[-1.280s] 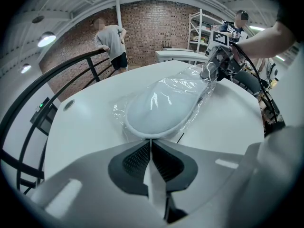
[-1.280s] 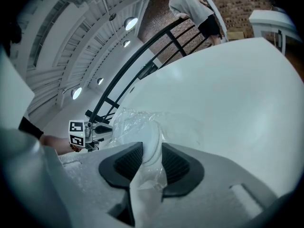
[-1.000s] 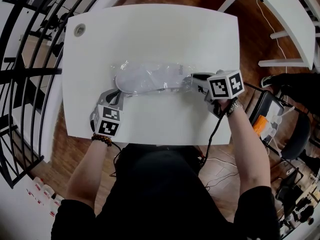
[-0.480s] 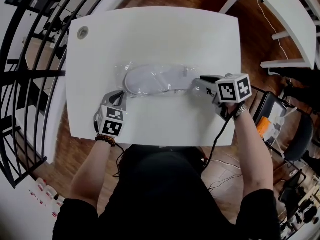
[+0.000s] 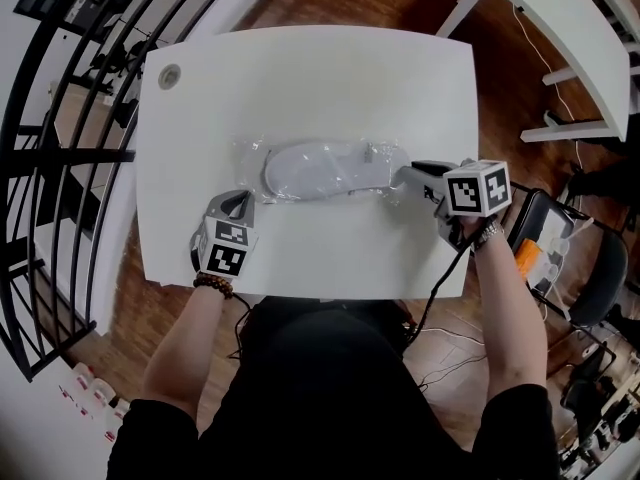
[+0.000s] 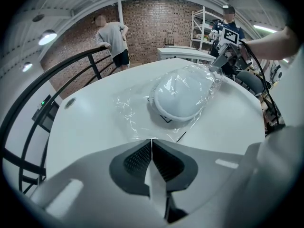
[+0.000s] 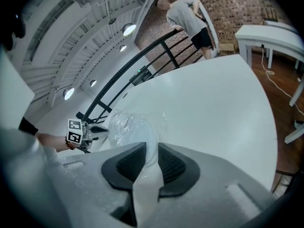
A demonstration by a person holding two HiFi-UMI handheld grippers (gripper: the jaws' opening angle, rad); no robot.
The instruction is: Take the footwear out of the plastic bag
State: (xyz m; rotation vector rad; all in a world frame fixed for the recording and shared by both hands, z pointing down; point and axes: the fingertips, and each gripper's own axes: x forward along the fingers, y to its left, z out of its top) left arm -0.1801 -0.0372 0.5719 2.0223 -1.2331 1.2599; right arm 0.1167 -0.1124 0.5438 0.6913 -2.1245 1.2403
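A clear plastic bag (image 5: 250, 153) with a white slipper (image 5: 320, 168) inside lies across the middle of the white table (image 5: 300, 68). My left gripper (image 5: 243, 205) is at the bag's left end, shut on a thin flap of the plastic (image 6: 130, 113) at its fingertips (image 6: 151, 144). The slipper (image 6: 180, 96) bulges under the film beyond it. My right gripper (image 5: 400, 180) is at the right end, shut on the slipper's white end (image 7: 142, 134), which fills the gap between its pads (image 7: 149, 151). Crinkled bag film (image 7: 121, 125) shows behind the jaws.
A round cable hole (image 5: 169, 72) sits in the table's far left corner. A black railing (image 5: 60, 168) runs along the left side. A second white table (image 5: 560, 38) and a chair with clutter (image 5: 560, 238) stand to the right. A person (image 6: 114, 39) stands far off by the brick wall.
My right gripper has drawn to the right with the slipper's end. The slipper's other end now lies farther from my left gripper, which has kept its hold on the bag.
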